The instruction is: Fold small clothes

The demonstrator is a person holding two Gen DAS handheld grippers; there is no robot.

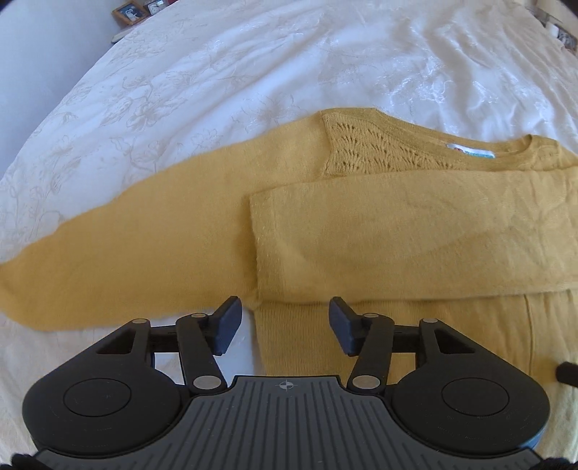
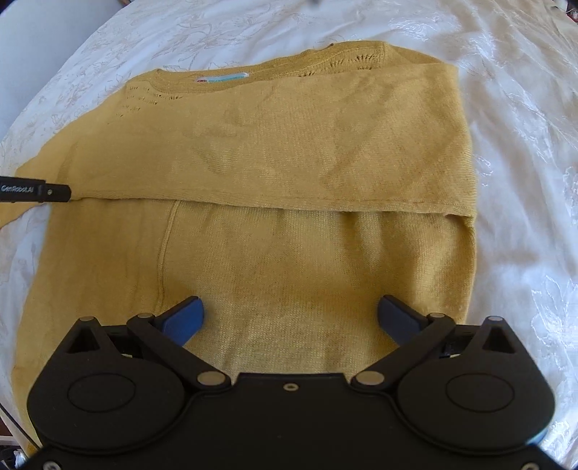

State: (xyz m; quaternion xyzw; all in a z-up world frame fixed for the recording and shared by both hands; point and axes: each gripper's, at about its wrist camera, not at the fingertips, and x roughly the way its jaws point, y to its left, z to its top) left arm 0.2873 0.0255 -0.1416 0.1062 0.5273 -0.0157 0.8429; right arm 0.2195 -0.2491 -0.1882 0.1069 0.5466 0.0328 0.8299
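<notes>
A mustard yellow knit sweater [image 1: 397, 231] lies flat on a white bedspread [image 1: 216, 72], neckline and label [image 1: 471, 153] at the far side. One sleeve is folded across the chest [image 2: 289, 144]; the other sleeve [image 1: 108, 260] stretches out to the left. My left gripper [image 1: 285, 321] is open and empty, just above the sweater's left side edge near the armpit. My right gripper [image 2: 290, 318] is wide open and empty over the sweater's lower body [image 2: 289, 260]. The tip of the left gripper [image 2: 39, 191] shows at the left edge of the right wrist view.
The white embroidered bedspread [image 2: 523, 144] surrounds the sweater on all sides. A framed picture [image 1: 130, 12] and small objects stand beyond the bed's far left corner. A dark object [image 1: 567, 372] pokes in at the right edge of the left wrist view.
</notes>
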